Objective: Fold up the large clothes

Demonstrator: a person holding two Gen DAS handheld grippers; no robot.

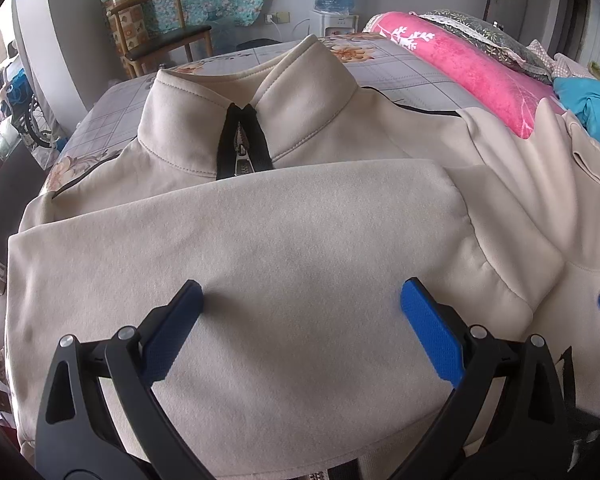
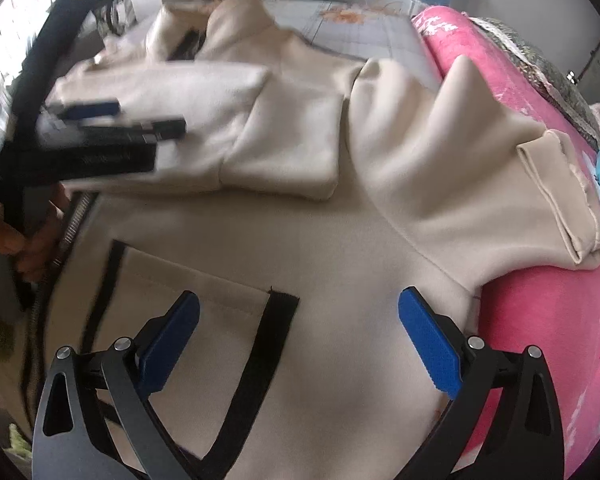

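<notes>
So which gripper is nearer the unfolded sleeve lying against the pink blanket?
Right. The right gripper hovers open just below that sleeve; the left gripper is across the jacket, over the folded sleeve.

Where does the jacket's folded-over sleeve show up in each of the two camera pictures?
Left wrist view: the folded sleeve fills the middle, lying across the jacket's chest just below the collar, above the open left gripper.
Right wrist view: the folded sleeve lies upper left of centre, its cuff end toward the middle.
Shared landmark: the pink blanket on the right in both.
</notes>
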